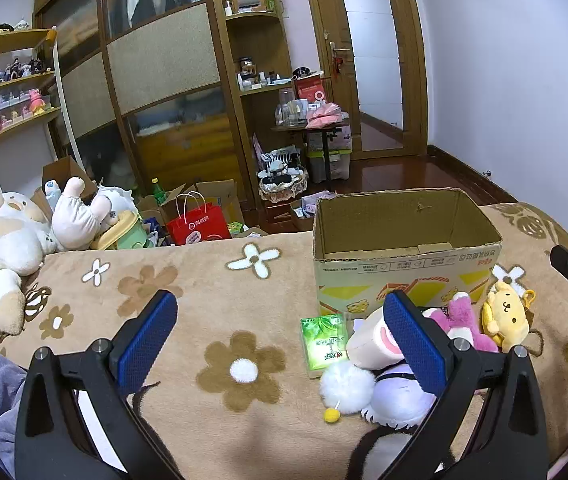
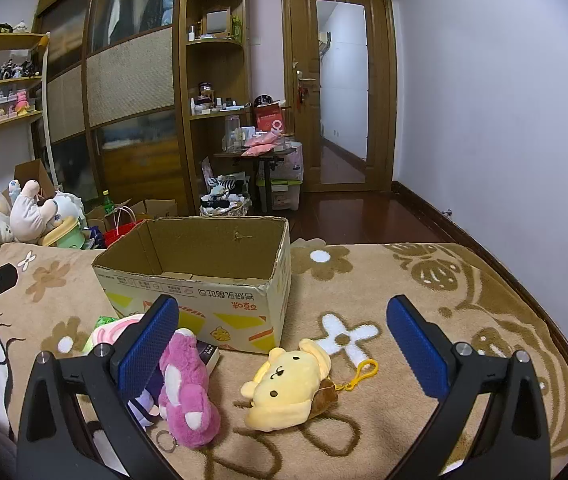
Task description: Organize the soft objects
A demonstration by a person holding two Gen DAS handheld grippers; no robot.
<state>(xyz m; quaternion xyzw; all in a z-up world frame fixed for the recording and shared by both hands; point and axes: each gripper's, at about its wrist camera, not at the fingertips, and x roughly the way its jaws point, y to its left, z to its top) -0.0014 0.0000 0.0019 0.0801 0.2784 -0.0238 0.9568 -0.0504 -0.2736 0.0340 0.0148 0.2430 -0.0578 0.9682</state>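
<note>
Here, on a tan blanket (image 2: 424,272) patterned with flowers, an open cardboard box (image 2: 204,280) stands with Chinese print along its near rim and side, too small and inverted to read; just in front of it lie the soft toys: a yellow dog plush (image 2: 288,388) with a yellow clip, a pink bear plush (image 2: 188,396) beside it, a white pompom (image 1: 346,386) and a green tissue packet (image 1: 322,342) with lettering I cannot make out; the left gripper (image 1: 280,340) and right gripper (image 2: 282,344) both stand wide apart, holding nothing; a red paper bag (image 1: 200,224) bears a white logo.
</note>
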